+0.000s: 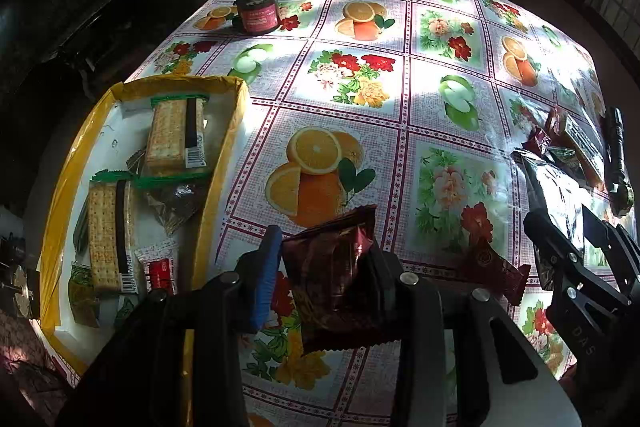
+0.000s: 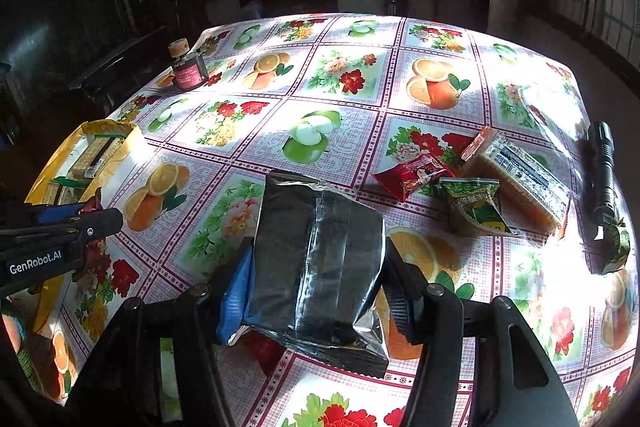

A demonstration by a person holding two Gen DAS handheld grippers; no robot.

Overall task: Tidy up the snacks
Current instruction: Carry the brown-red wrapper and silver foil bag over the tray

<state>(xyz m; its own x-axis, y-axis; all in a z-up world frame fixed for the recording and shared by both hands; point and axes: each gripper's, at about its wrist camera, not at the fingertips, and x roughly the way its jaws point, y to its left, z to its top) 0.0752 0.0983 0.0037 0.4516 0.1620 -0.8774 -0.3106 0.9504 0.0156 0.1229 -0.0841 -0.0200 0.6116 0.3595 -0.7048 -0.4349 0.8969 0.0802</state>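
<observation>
Left gripper (image 1: 320, 259) jaws pinching a brown packet (image 1: 336, 267) just right of the yellow box (image 1: 216, 155); right gripper (image 2: 316, 283) jaws closed on a silver bag (image 2: 320, 259) far right of the box. Likely slips: packet dropping short of the box, slick foil sliding free. In the box: two cracker packs; loose beyond the bag: three snacks, one torch (image 2: 602, 163)

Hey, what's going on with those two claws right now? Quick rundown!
Left gripper shut on maroon snack packet. Right gripper clamps silver foil packet. Yellow box nearby, path clear.
</observation>
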